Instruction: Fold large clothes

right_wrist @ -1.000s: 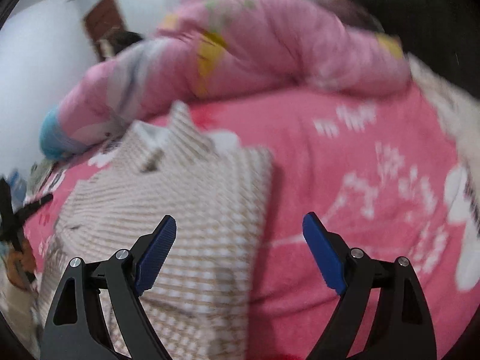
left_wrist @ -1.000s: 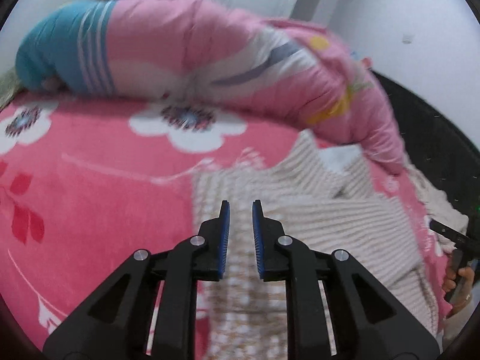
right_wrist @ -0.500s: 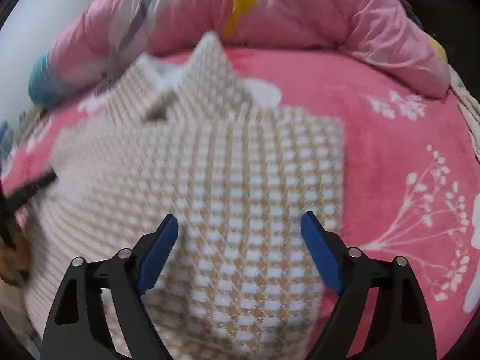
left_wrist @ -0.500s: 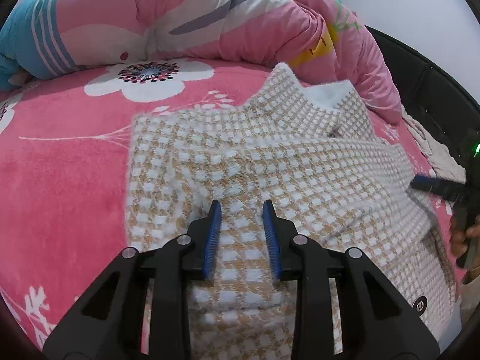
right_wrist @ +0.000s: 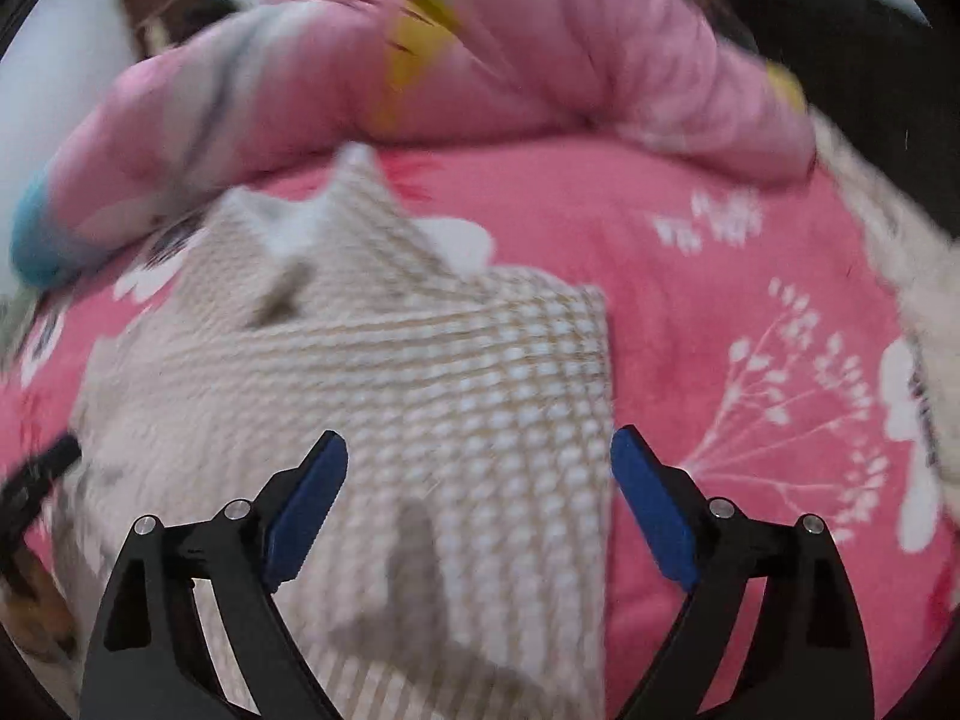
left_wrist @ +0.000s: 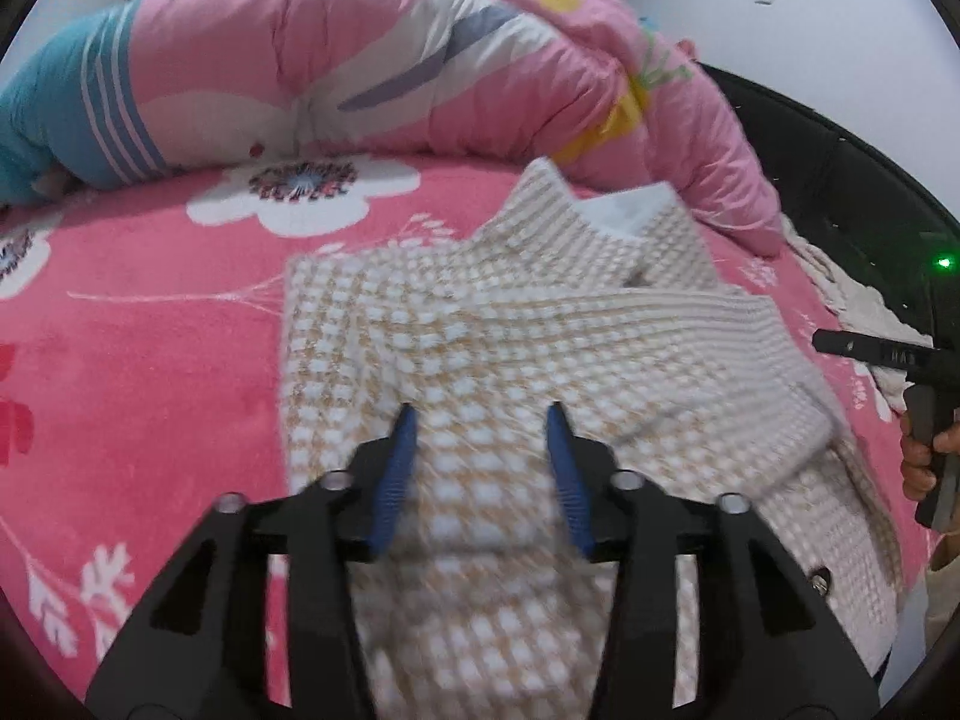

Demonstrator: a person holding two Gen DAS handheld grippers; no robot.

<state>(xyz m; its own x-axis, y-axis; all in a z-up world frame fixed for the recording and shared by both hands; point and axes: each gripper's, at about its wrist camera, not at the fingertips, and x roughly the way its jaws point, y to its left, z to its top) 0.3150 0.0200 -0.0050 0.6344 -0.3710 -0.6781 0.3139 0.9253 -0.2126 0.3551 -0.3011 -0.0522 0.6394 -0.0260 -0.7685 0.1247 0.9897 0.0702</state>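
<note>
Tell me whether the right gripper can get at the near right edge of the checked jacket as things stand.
Probably yes. The right gripper hangs over the checked jacket, its fingers wide and opening with nothing between them. The jacket's right edge lies on the pink blanket just inside the right-hand finger, uncovered.

Two close, downward-angled wrist views, both over the checked coat (left_wrist: 492,360) (right_wrist: 456,396).

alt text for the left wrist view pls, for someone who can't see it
A beige-and-white checked jacket lies partly folded on a pink floral bedspread, collar toward a rolled pink quilt. The left gripper hovers over it, jaws opening, nothing between the pads. The right gripper shows at the right edge.
</note>
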